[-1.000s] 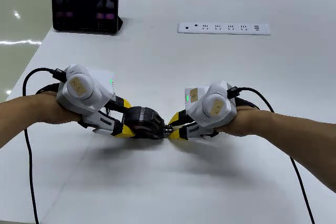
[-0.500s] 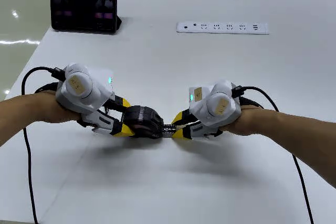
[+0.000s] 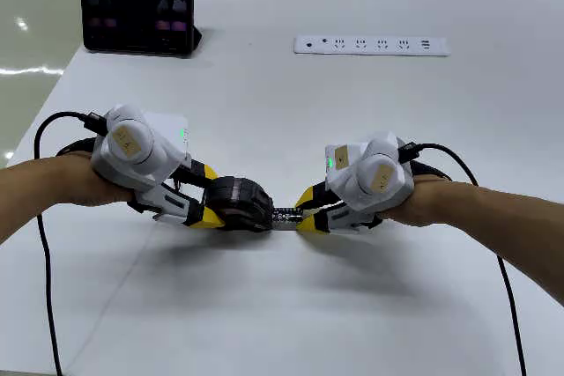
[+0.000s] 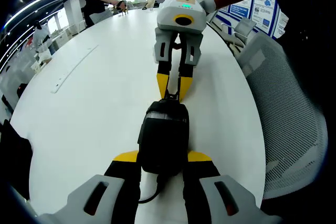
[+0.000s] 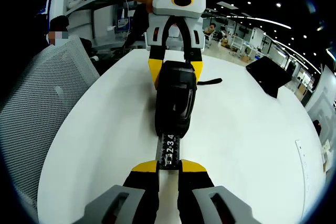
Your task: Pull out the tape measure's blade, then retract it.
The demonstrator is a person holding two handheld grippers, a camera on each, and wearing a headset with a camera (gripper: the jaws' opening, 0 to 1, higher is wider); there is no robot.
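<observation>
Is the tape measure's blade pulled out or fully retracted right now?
Out, a short way: a numbered stretch of blade runs from the case to the right gripper.

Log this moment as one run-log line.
step: pull-out | left gripper: shut on tape measure | right gripper: shut on blade | blade: short length out

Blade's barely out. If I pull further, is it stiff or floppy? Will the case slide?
The blade spans straight between the case and the right gripper, so over this short length it likely stays stiff; longer, it may sag. The case sits clamped in the left gripper, so it probably won't slide.
</observation>
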